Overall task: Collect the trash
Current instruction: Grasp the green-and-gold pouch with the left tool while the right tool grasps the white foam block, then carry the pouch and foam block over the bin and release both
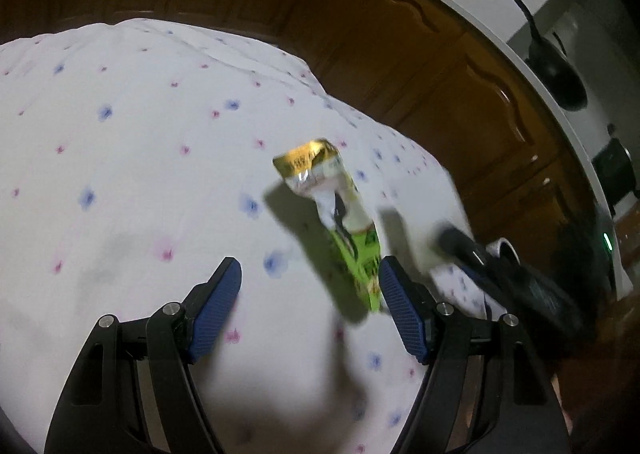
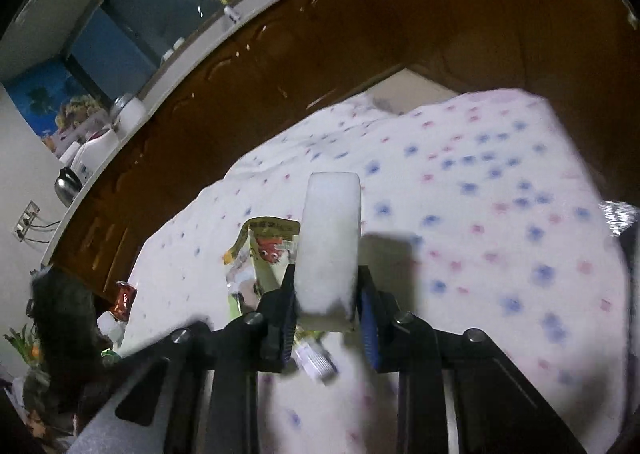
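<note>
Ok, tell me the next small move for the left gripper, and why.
Probably shift the left gripper right, then close: the wrapper sticks up beside its right finger, not centred between the open jaws, and the right gripper already clamps a white block.

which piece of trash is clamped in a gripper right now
The white foam block, pinched by the right gripper. The green snack wrapper is touched by no pad of the open left gripper.

Left gripper (image 1: 310, 296) sits low in the frame, jaws spread wide, blue pads (image 1: 218, 310) apart with nothing pinched. Right gripper (image 2: 326, 318), bottom centre, jaws drawn in, pads (image 2: 289, 328) pressing a white block (image 2: 330, 246).
</note>
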The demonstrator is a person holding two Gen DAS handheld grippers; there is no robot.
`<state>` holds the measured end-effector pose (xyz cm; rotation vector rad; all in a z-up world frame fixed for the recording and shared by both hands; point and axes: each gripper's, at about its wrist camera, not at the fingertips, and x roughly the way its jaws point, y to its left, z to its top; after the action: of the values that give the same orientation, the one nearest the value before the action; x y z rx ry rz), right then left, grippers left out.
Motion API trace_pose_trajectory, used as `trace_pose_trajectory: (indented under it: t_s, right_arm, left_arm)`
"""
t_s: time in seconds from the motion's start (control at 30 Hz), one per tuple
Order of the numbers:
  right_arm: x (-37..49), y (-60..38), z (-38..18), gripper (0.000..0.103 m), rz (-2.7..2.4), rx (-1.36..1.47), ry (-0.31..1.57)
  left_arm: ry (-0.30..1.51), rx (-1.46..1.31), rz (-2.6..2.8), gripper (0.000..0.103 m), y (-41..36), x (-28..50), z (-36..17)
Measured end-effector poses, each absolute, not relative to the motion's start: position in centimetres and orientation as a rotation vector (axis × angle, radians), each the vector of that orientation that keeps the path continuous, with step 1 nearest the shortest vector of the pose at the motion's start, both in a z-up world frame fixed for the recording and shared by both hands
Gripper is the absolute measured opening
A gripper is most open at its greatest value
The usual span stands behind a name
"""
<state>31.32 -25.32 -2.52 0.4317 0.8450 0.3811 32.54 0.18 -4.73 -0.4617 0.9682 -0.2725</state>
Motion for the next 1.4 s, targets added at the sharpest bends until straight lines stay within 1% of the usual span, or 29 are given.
trace_pose_trajectory:
  t_s: [0.07, 0.1, 0.13, 0.17, 0.23, 0.3, 0.33, 0.43, 0.6, 0.77, 0.93, 1.4]
  right_arm:
    - [29.7, -26.7, -2.1, 0.028, 0.367, 0.453, 0.823]
    - [29.0, -27.3, -2.0, 0.028, 0.358, 0.461, 0.816]
    - [28.5, -27.7, -1.8, 0.028, 0.351, 0.465, 0.811]
    - [27.8, -28.3, -1.7, 0.028, 0.343, 0.470, 0.805]
    - [26.4, -29.4, -1.6, 0.028, 0.333, 0.490, 0.797]
    - [25.1, -30.2, -1.5, 0.028, 0.325, 0.493, 0.790]
    - [24.4, -30.5, -1.4, 0.028, 0.316, 0.489, 0.782]
    - [22.3, -31.4, -1.2, 0.028, 0.285, 0.476, 0.761]
    - [20.3, -32.0, -0.7, 0.028, 0.255, 0.443, 0.741]
    - [18.9, -32.6, -0.2, 0.028, 0.244, 0.439, 0.727]
    - [17.8, -33.1, 0.1, 0.028, 0.215, 0.431, 0.704]
    - [15.2, -34.8, 0.3, 0.028, 0.191, 0.434, 0.675]
  left_arm:
    - [0.971, -0.455, -0.261, 0.072, -0.1, 33.5, -5.0]
    - [0.972, -0.450, -0.253, 0.066, -0.3, 33.9, -5.2]
    - [0.972, -0.449, -0.249, 0.056, -0.5, 34.3, -5.4]
    - [0.974, -0.445, -0.251, 0.051, -0.7, 34.6, -5.6]
    - [0.975, -0.426, -0.255, 0.026, -1.2, 35.1, -5.8]
    - [0.973, -0.416, -0.275, 0.013, -1.7, 35.6, -6.1]
    - [0.965, -0.411, -0.290, 0.008, -1.9, 35.6, -6.0]
    - [0.931, -0.369, -0.330, 0.004, -2.8, 34.8, -5.0]
    - [0.882, -0.278, -0.388, 0.001, -5.1, 32.5, -2.6]
    - [0.845, -0.193, -0.441, 0.001, -7.4, 29.4, -0.6]
    - [0.853, -0.133, -0.493, 0.001, -9.8, 27.1, 0.4]
    - [0.816, 0.041, -0.536, 0.001, -14.8, 22.8, 1.7]
